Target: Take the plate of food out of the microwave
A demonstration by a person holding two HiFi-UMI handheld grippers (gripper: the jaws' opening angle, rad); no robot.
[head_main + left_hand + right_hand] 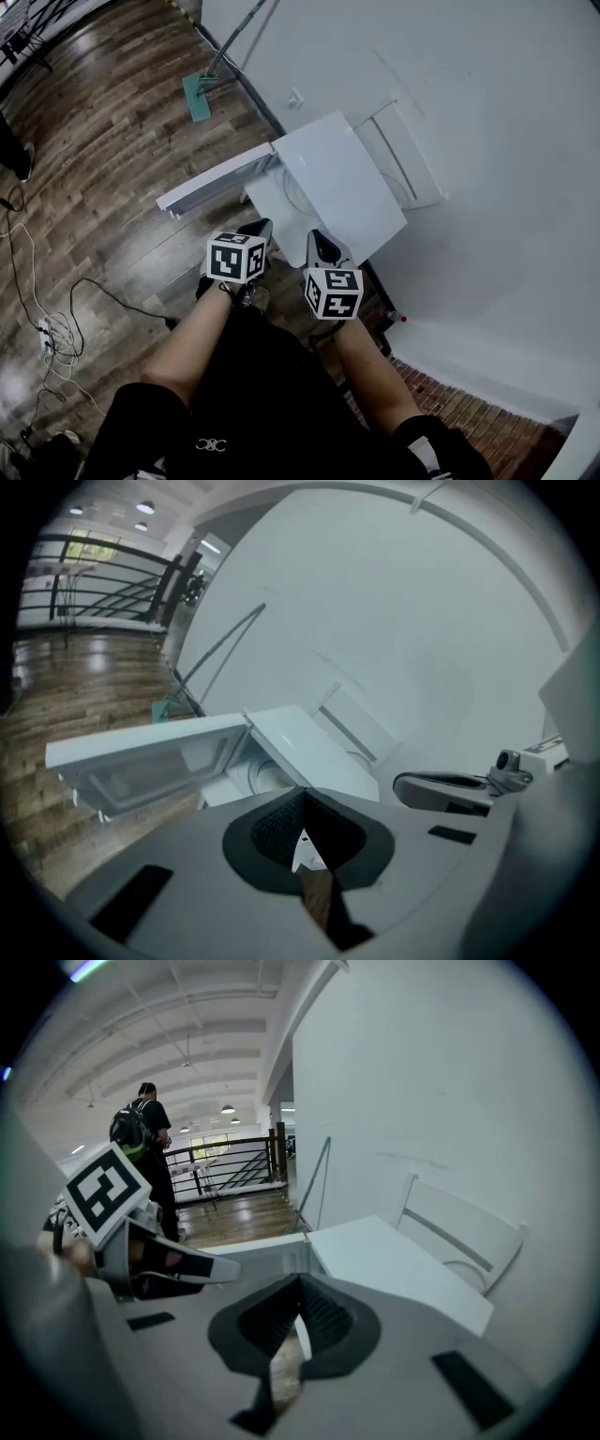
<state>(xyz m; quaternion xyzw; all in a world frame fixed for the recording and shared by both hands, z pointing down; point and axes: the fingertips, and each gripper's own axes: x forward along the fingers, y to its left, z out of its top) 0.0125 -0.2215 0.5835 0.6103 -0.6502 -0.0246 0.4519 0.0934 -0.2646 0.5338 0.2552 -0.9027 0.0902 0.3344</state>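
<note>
A white microwave [337, 178] stands on the floor against the wall, its door [211, 183] swung open to the left. Inside the cavity a pale round plate rim [255, 778] shows; any food on it is hidden. My left gripper [258, 230] hovers in front of the opening, jaws shut and empty. Beside it my right gripper [323, 246] is also shut with nothing between its pads. In the right gripper view the microwave's top [394, 1260] lies ahead and the left gripper [159, 1265] sits at the left.
A white frame [405, 159] leans on the wall behind the microwave. A mop [202, 89] rests against the wall farther back. Cables [56, 328] trail over the wood floor at the left. A person [141, 1138] stands far off by a railing.
</note>
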